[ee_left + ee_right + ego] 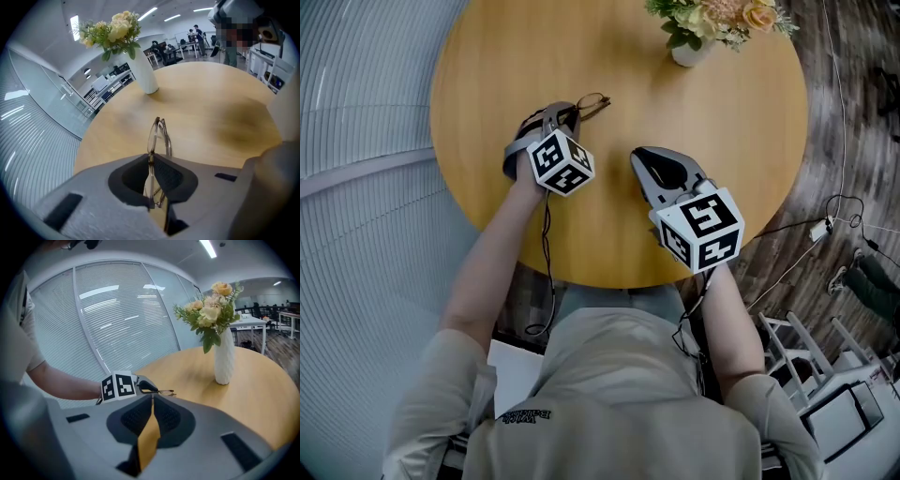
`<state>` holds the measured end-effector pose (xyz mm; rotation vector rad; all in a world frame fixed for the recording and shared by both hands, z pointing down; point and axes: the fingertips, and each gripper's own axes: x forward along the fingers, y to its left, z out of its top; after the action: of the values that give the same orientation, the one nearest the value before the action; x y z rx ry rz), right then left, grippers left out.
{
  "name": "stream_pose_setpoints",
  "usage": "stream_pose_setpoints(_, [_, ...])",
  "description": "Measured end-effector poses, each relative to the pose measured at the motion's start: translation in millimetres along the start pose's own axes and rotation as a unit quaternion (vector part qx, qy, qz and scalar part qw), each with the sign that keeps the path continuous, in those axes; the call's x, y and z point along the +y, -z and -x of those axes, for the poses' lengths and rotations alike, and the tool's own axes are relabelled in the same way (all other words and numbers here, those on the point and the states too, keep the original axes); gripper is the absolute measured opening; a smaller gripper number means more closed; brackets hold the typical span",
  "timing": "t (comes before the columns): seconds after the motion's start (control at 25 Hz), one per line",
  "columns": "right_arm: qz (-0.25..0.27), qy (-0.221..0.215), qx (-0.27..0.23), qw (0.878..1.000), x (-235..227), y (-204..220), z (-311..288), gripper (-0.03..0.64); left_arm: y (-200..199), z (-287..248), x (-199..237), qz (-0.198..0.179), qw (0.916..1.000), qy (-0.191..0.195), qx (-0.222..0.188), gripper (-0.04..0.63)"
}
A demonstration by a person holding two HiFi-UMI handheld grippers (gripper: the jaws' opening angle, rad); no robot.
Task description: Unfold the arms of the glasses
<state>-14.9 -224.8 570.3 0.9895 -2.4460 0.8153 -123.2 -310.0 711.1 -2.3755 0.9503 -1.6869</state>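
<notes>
With the left tongs (565, 114), clamping almost fully closed on the frame of the glasses (589, 105), pads pressing on one end and the rest sticking out just past the tips, low over the table (722, 141); not telling whether resting on it or lifted. With the right tongs (640, 157), holding nothing, jaws closed together, hovering off to the right of the left tongs and apart from the glasses.

Judging the job as barely begun: securing of the frame looking done, both arms seeming still folded against the lenses, so swinging each arm open remaining.

Pointing the left tongs steeply down and away from the body, left forearm (492, 262) reaching across the near table edge. Angling the right tongs more shallowly, tips aiming toward the glasses, right forearm (736, 319) staying closer to the torso.
</notes>
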Motion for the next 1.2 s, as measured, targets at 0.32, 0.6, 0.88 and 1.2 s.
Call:
stream_pose_setpoints(0.32, [0.005,0.008,-0.023,1.0,5.3,-10.6,25.0,0.034,-37.6,42.1,9.2,0.057,0.9968,-0.011,-0.056,0.043])
stream_pose_setpoints(0.6, [0.02,0.032,-0.074,0.997,6.6,-49.5,71.9,0.034,-100.2,132.5,31.2,0.204,0.9623,0.005,-0.18,0.043])
stream_pose_setpoints(0.88, [0.055,0.057,-0.135,0.988,13.4,-101.7,121.2,0.035,-159.4,231.1,59.5,0.238,0.9296,-0.02,-0.281,0.043])
stream_pose_setpoints(1.2, [0.106,0.064,-0.227,0.966,56.5,-168.2,200.5,0.035,-196.1,330.2,80.3,0.237,0.9003,-0.055,-0.361,0.043])
